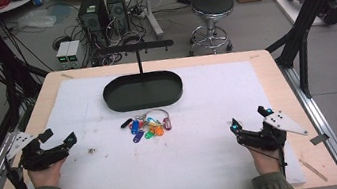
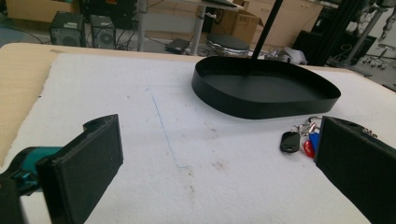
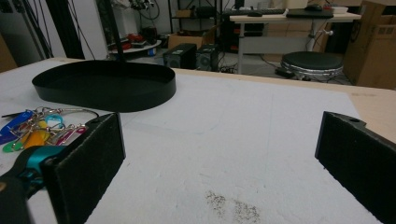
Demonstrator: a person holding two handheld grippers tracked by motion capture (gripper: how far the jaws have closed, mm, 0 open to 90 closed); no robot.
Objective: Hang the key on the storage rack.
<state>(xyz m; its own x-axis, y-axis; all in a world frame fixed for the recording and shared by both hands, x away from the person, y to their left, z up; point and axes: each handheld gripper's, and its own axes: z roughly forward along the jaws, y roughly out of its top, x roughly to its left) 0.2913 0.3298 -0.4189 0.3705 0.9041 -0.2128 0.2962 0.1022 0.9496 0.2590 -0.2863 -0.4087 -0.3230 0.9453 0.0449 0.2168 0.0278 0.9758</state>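
A bunch of keys with coloured plastic tags [image 1: 147, 125] lies on the white mat in the middle of the table, just in front of a black oval tray [image 1: 142, 90] with an upright stand. My left gripper [image 1: 59, 137] rests at the mat's left edge, open, nothing between its jaws; in the left gripper view the keys [image 2: 299, 140] peek out beside its right jaw, the tray [image 2: 261, 88] beyond. My right gripper [image 1: 249, 119] sits at the right side of the mat, jaws wide open and empty. The right gripper view has the keys [image 3: 39, 126] at left, the tray [image 3: 105, 86] behind them.
The white mat [image 1: 203, 140] covers most of the wooden table [image 1: 278, 65]. A small dirty speck [image 1: 92, 150] lies on the mat near my left gripper. A stool [image 1: 210, 15], computer towers and cables stand on the floor beyond the far edge.
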